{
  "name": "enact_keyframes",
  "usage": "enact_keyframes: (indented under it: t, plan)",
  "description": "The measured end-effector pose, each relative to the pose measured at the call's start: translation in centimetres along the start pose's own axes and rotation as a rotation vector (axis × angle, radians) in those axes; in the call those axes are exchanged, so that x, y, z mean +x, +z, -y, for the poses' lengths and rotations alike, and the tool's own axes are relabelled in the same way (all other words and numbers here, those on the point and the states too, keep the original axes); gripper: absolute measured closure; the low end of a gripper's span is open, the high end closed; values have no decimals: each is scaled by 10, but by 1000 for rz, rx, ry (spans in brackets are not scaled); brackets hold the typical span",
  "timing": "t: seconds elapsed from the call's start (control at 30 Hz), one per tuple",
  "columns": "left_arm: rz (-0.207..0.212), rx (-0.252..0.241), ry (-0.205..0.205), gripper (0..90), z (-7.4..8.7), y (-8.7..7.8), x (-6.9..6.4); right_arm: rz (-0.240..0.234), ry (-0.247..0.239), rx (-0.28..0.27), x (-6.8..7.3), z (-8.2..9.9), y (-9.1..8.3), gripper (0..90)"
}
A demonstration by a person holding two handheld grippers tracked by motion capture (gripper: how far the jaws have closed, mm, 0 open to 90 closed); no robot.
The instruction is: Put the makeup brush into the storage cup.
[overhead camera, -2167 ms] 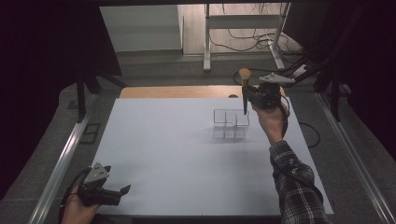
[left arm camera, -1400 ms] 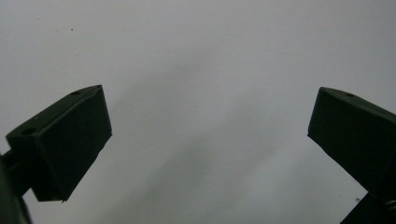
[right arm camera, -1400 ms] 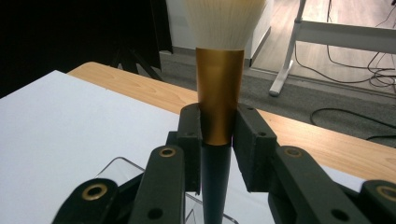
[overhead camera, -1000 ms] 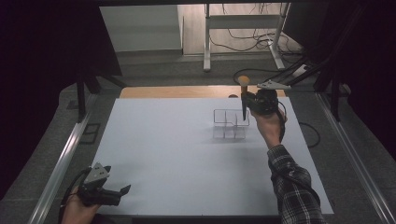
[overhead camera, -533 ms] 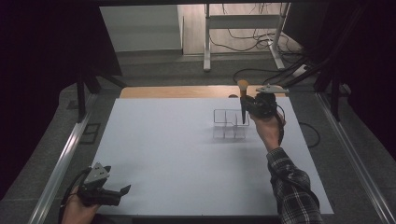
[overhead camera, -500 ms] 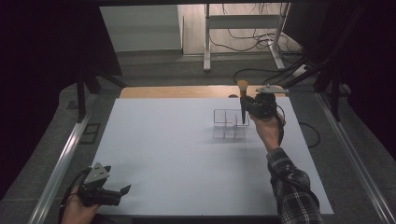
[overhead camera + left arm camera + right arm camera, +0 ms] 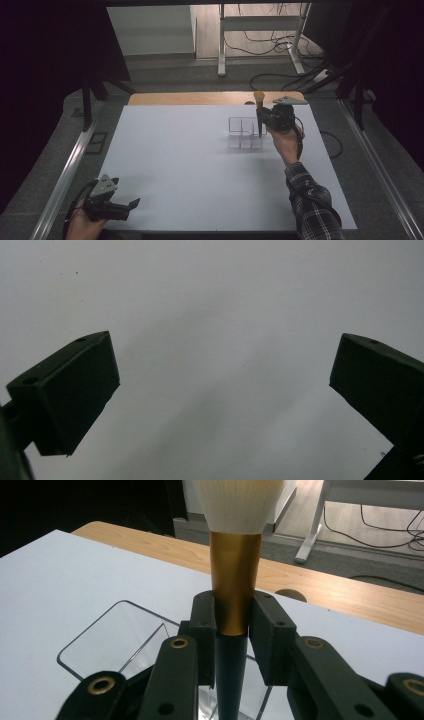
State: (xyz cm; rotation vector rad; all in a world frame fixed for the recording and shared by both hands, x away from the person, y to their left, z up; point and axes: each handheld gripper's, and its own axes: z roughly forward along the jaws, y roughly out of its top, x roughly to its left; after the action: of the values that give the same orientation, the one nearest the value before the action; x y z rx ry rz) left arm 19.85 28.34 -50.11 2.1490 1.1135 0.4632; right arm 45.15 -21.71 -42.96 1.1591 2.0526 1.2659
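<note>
From the high view: the right gripper [image 7: 261, 116] stands at the far side of the white table [image 7: 190, 165], clamped on a makeup brush [image 7: 259, 107] that it holds upright, bristles on top, handle tip down into the clear acrylic organizer [image 7: 245, 134] just below its jaws. Nearest the person, the left gripper [image 7: 131, 205] rests at the table's front edge, well apart from all that.

Left gripper view: its jaws stand wide apart with nothing between them, bare white tabletop beyond.

Right gripper view: the pads [image 7: 206, 625] pinch the brush at its gold ferrule [image 7: 234, 580], cream bristles [image 7: 235, 502] above, dark handle dropping between the jaws into a compartment of the organizer [image 7: 112, 640] beneath.

By my read, this is the placing step. The next move calls for easing the handle down until it bottoms out, then spreading the jaws and lifting clear without tipping the organizer.
</note>
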Motion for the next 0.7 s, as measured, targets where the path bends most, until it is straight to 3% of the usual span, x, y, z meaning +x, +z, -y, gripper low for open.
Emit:
enact_keyframes:
  t: [0.7]
  plan:
    - [1,1,2,0,0,0,0,1,-5,36,2,17,6,726]
